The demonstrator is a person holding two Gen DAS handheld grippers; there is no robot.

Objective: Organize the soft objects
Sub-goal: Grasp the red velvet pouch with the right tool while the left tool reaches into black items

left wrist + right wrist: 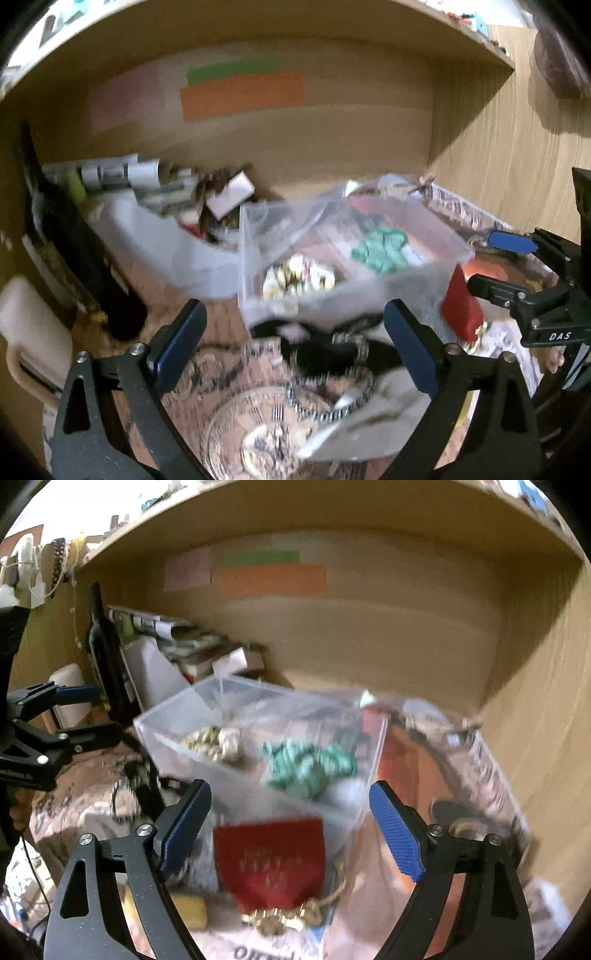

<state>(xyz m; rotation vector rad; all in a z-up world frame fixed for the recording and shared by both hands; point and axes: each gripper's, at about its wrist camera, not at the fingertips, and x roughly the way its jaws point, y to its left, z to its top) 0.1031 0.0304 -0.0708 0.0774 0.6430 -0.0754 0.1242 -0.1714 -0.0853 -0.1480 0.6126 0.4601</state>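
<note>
Both views are motion-blurred. A clear plastic box [258, 738] is taken as landmark; it sits on a patterned cloth [229, 373] under a wooden shelf [369, 513], probably as the collecting bin for the soft items. Inside the box a green knitted bundle [310, 770] is seen toward its right side and a cream-and-gold fabric piece [216, 744] toward its left, so part of the sorting is judged done.

A red fabric pouch [269, 860] with gold tassels is left outside, just in front of the box's near wall, between the spread jaws of the right gripper [290, 830]. Nothing is held by that gripper; its jaws are wide apart, apparently lined up for a grasp on the pouch. Contact with the pouch cannot be told.

The left gripper [295, 347] is also seen with jaws wide apart and empty, pointed at the near-left corner of the box. In front of the box on that side a black soft item [325, 350] with a black-and-white checked cord [328, 402] and a grey cloth [369, 421] are left lying, still unsorted.

Behind and left of the box a white container [166, 243], stacked papers and a dark bottle [105, 646] are seen; none is touched.

The pouch is judged limp, so a pinch on its body, not the tassels, is advised.
</note>
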